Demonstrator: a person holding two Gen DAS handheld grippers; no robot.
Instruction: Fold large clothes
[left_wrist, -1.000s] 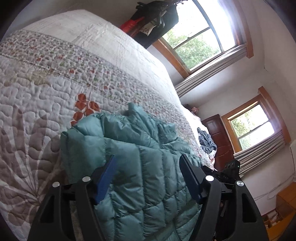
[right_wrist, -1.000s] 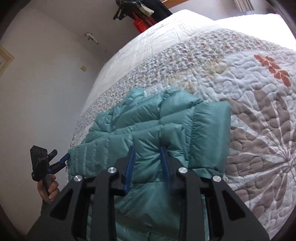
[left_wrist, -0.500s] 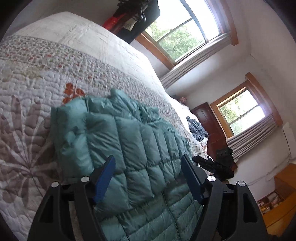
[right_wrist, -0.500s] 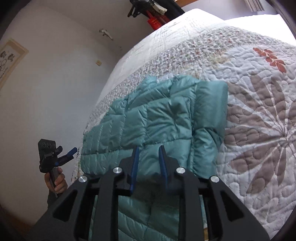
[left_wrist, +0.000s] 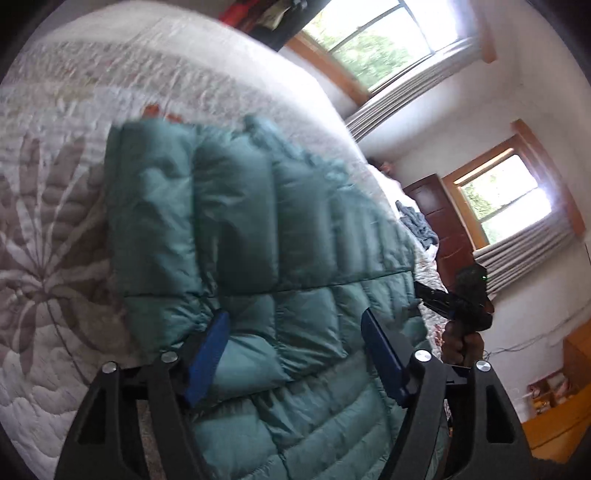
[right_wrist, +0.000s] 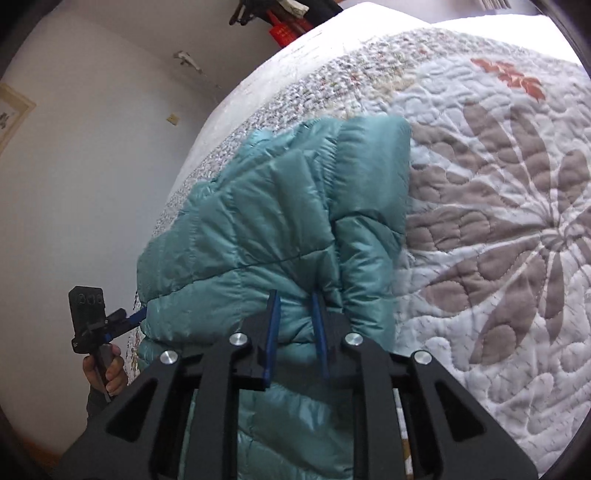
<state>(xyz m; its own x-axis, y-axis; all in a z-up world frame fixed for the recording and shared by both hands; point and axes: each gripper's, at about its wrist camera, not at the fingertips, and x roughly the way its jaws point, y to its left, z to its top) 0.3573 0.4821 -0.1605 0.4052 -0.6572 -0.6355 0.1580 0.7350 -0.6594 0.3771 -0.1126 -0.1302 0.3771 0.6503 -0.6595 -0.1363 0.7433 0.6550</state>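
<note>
A teal puffer jacket (left_wrist: 258, 221) lies on the quilted bedspread (left_wrist: 55, 240), its upper part folded over the lower part. My left gripper (left_wrist: 293, 317) stands open, its blue fingers spread wide just above the jacket near the fold's edge. Past the jacket's right side, a hand holds my right gripper (left_wrist: 424, 290). In the right wrist view the right gripper (right_wrist: 294, 297) is shut on a bunched fold of the jacket (right_wrist: 277, 206), lifting it slightly off the bedspread (right_wrist: 498, 221). The left gripper (right_wrist: 138, 315) shows at the jacket's left edge, held by a hand.
A pile of blue clothes (left_wrist: 417, 225) lies farther along the bed. A dark wooden door (left_wrist: 439, 221) and two windows (left_wrist: 509, 195) are beyond it. Dark items (right_wrist: 280, 18) hang at the head of the bed. A white wall (right_wrist: 74, 184) runs along the bed's left side.
Both grippers have come closer to the jacket, which fills more of each view. The right gripper keeps its pinch and has drawn the fold up and back. The left gripper stays open.
</note>
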